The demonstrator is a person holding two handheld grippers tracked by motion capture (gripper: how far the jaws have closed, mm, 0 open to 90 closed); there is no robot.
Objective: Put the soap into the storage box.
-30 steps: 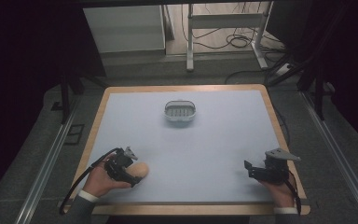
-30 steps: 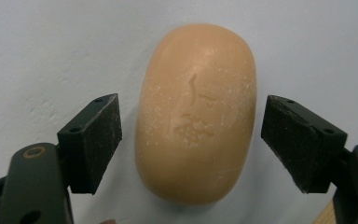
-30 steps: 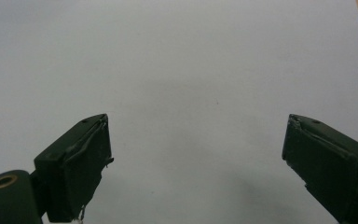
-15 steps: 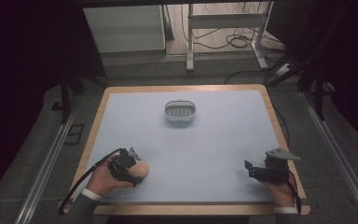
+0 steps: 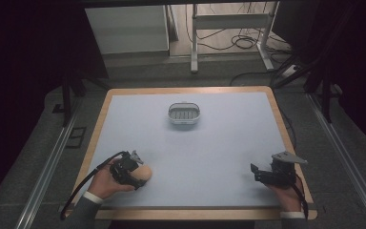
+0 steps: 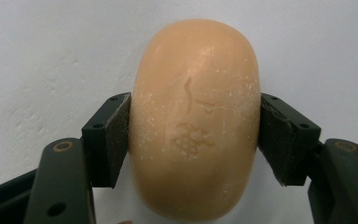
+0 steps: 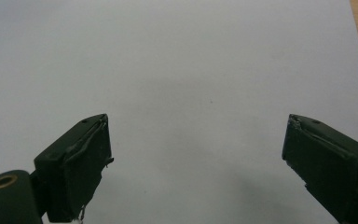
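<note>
An oval peach-coloured bar of soap (image 6: 196, 121) with a stamped grape mark lies on the pale table near its front left (image 5: 143, 173). My left gripper (image 5: 136, 176) has just been closing and its two black pads press on the soap's sides (image 6: 196, 140). At the front right of the table, my right gripper (image 5: 256, 172) stands open (image 7: 196, 163) over bare tabletop, with nothing between its pads.
A small white soap dish (image 5: 184, 113) with a ribbed floor stands at the table's middle back. The table (image 5: 228, 143) has a wooden rim. Beyond its far edge are a metal frame, a cabinet and cables on the floor.
The left gripper's jaws have closed onto the soap. Both hands have stayed where they were.
</note>
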